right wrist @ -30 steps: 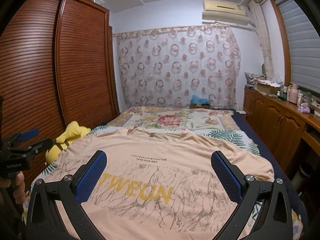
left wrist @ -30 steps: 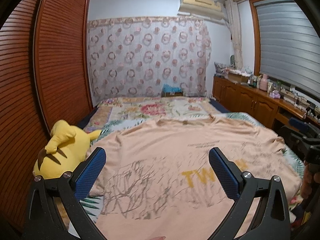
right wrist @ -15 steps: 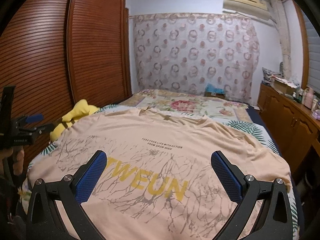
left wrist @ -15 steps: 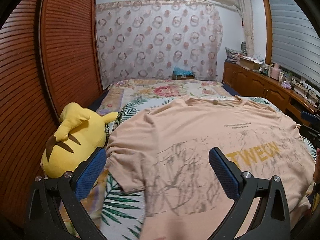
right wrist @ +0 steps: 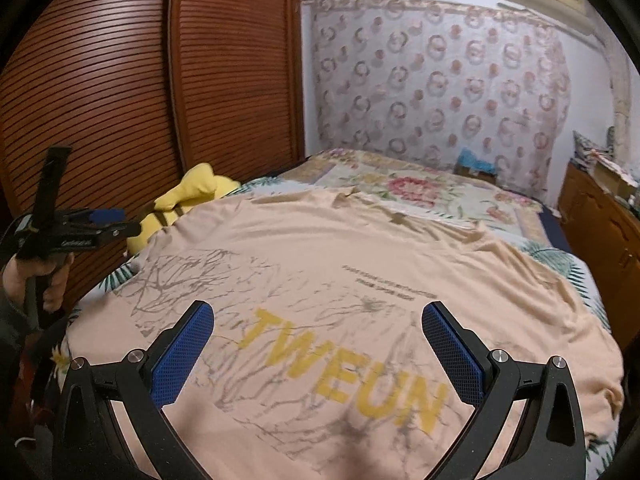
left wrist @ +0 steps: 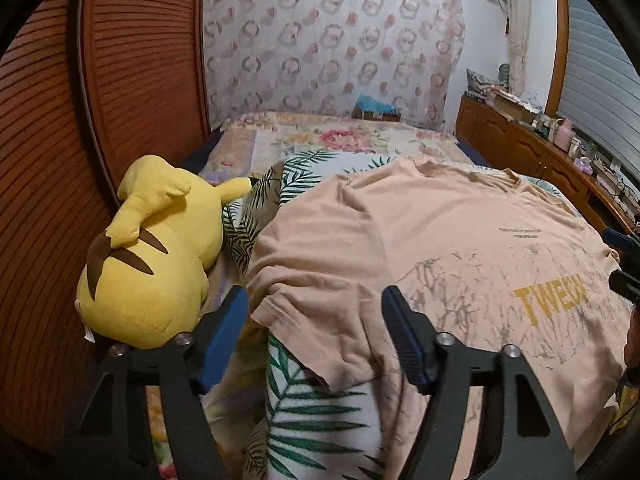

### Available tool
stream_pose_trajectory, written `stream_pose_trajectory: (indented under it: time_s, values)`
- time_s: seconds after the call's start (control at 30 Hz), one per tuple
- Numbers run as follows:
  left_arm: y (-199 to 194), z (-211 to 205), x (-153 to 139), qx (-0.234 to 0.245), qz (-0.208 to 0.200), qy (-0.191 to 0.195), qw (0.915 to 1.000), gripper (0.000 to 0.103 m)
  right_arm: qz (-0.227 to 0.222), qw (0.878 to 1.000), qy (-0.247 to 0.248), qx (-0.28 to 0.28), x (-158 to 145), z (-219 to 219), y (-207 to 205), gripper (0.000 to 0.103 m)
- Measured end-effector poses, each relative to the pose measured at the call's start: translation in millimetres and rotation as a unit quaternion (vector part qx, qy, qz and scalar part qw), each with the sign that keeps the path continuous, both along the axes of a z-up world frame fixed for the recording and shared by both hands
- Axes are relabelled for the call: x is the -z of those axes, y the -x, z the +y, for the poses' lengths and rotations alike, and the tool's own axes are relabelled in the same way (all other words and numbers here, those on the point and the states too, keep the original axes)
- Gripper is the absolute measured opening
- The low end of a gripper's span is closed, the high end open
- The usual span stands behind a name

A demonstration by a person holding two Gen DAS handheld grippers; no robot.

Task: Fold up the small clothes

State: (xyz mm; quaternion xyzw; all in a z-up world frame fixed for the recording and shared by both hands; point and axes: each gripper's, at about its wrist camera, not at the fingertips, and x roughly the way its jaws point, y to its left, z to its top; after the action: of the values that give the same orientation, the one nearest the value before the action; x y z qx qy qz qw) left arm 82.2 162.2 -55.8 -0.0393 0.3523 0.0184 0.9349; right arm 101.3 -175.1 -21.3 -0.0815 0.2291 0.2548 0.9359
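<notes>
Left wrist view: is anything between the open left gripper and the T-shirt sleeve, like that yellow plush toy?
Nothing visible. The sleeve lies between the open fingers of the left gripper. The plush toy sits off to the left, beside the path.

Your left gripper (left wrist: 314,332) has swung left and its jaws have narrowed; the T-shirt's (left wrist: 460,248) sleeve now sits lower centre between them, and the yellow plush toy (left wrist: 156,248) looms larger at left.

Floral-covered bed (left wrist: 332,140) with spread peach T-shirt (right wrist: 360,264) and yellow plush toy (left wrist: 160,240).
</notes>
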Motion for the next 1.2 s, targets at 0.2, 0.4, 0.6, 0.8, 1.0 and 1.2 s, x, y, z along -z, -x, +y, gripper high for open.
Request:
stream_pose_trajectory:
  time_s: [0.2, 0.4, 0.6, 0.8, 1.0, 1.2]
  values:
    - [-28.6, 19.2, 15.0, 0.004, 0.041, 0.018, 0.9990, 0.060, 0.028, 0.999, 0.013, -0.023, -0.3, 10.3, -15.6, 0.103]
    - [-41.5, 30.3, 35.3, 0.005, 0.083, 0.028, 0.9962, 0.053, 0.043, 0.998, 0.018, -0.036, -3.4, 12.1, -18.4, 0.103]
    - [-36.8, 32.9, 43.9, 0.013, 0.098, 0.041, 0.9943, 0.044, 0.050, 0.998, 0.019, -0.043, -4.3, -0.3, -7.8, 0.103]
    - [-31.7, 26.4, 37.2, 0.016, 0.091, 0.021, 0.9955, 0.010, 0.052, 0.998, 0.018, -0.040, -5.5, -6.2, -3.0, 0.103]
    - [-27.3, 12.4, 10.7, 0.026, 0.055, 0.001, 0.9981, 0.004, 0.052, 0.998, 0.017, -0.034, -9.4, 0.8, -5.4, 0.103]
    - [-33.2, -22.1, -24.2, 0.068, 0.014, 0.000, 0.9976, 0.004, 0.048, 0.999, 0.008, -0.021, -14.6, -10.1, -2.9, 0.103]
